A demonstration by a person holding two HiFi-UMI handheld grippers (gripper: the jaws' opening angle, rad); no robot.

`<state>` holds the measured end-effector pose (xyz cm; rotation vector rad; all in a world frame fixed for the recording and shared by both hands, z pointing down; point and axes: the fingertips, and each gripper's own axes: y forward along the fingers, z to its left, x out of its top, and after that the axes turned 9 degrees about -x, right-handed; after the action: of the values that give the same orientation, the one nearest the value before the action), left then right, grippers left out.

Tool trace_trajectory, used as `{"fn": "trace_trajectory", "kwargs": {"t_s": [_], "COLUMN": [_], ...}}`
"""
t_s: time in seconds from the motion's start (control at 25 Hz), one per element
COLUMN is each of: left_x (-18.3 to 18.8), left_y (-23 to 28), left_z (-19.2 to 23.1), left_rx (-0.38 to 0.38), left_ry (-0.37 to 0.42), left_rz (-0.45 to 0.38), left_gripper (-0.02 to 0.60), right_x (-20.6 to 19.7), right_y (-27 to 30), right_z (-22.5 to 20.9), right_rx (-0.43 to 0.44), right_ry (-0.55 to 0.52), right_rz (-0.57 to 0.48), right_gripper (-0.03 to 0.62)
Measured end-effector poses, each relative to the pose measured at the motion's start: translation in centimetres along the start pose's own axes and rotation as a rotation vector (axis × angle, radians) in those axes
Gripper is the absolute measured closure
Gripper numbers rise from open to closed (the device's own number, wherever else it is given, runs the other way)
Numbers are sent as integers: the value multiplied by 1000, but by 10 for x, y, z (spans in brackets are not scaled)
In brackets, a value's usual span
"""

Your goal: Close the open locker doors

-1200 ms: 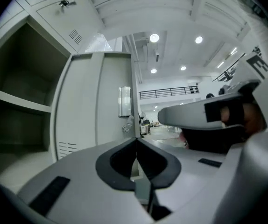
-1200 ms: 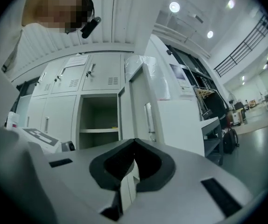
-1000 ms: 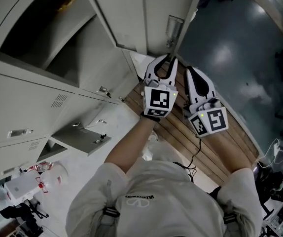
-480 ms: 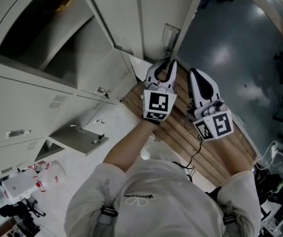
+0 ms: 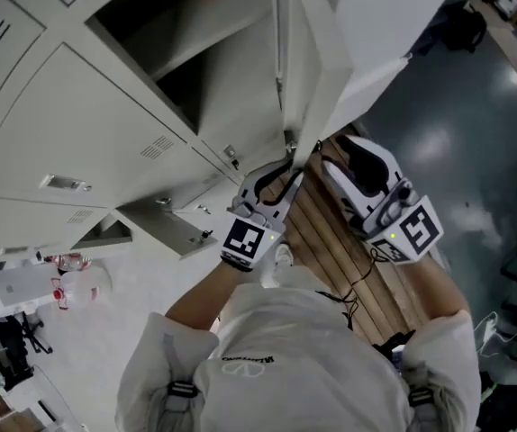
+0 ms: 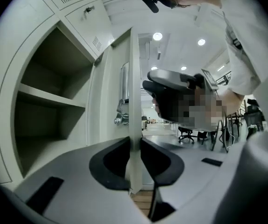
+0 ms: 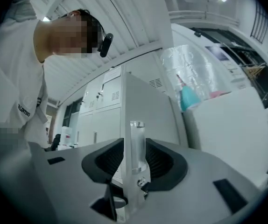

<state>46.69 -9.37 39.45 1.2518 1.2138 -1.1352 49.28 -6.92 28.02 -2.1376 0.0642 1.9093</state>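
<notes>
Leftward, the open locker compartment (image 6: 45, 115) gapes. Our left gripper (image 6: 134, 143) pinches the locker door (image 6: 134, 78) by its free edge, jaws narrow though just eased slightly. Our right gripper (image 7: 134, 155) straddles the door's latch edge, jaws just opened wide, pressing nothing. We judge a flat, steady push toward the frame best, letting go before the gap closes.

Office: metal lockers (image 5: 87, 142), swivel chairs (image 6: 186, 134)

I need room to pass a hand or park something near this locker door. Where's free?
Free: the shelf inside the open compartment, left of the door, and the dark floor right of it. Crowded: bottles on the ground beside the small lower door, which stands open.
</notes>
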Motion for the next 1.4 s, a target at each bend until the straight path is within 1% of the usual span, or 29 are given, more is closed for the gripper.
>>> {"fn": "trace_trajectory", "kwargs": {"t_s": [0.08, 0.12, 0.24, 0.36, 0.4, 0.44, 0.48, 0.52, 0.56, 0.64, 0.72, 0.8, 0.88, 1.0, 1.04, 1.08, 1.2, 1.4], "left_x": [-4, -6, -8, -10, -11, -11, -11, -12, -13, -12, -8, -6, -4, 1, 3, 4, 2, -7], "left_y": [-19, -28, -48, -65, -70, -75, -80, -87, -95, -111, -123, -128, -130, -130, -128, -125, -116, -110], "left_z": [13, 18, 32, 46, 51, 57, 64, 71, 78, 88, 89, 90, 96, 116, 123, 131, 154, 186], "left_rx": [38, 55, 96, 141, 161, 186, 219, 262, 309, 390, 433, 455, 481, 532, 546, 557, 591, 653], "left_ry": [14, 19, 21, 25, 21, 15, 8, 1, -5, -10, 14, 41, 38, 30, 33, 39, 55, 57], "left_rz": [8, 15, 36, 44, 45, 48, 55, 69, 85, 105, 112, 119, 112, 91, 87, 85, 95, 109], "left_gripper": [518, 520, 520, 520, 520, 520, 520, 530, 577, 577, 577, 577, 577, 577, 577, 577, 577, 577], "right_x": [-6, -10, -17, -19, -20, -21, -22, -23, -24, -27, -30, -33, -35, -38, -39, -40, -41, -44], "right_y": [27, 39, 65, 85, 92, 98, 103, 109, 114, 124, 138, 154, 169, 190, 196, 202, 216, 234], "right_z": [22, 31, 50, 62, 65, 68, 70, 72, 75, 79, 83, 87, 89, 90, 88, 88, 87, 85], "right_rx": [88, 118, 167, 201, 216, 232, 248, 262, 273, 293, 312, 329, 339, 348, 347, 346, 340, 336], "right_ry": [-14, -22, -21, -21, -22, -20, -18, -18, -18, -20, -21, -19, -15, 3, 9, 10, 8, 4], "right_rz": [16, 25, 37, 34, 34, 34, 35, 37, 39, 43, 49, 51, 49, 44, 42, 39, 31, 21], "right_gripper": [416, 408, 395, 415, 446, 468, 471, 474, 476, 477, 479, 484, 488, 500, 525, 533, 537, 546]}}
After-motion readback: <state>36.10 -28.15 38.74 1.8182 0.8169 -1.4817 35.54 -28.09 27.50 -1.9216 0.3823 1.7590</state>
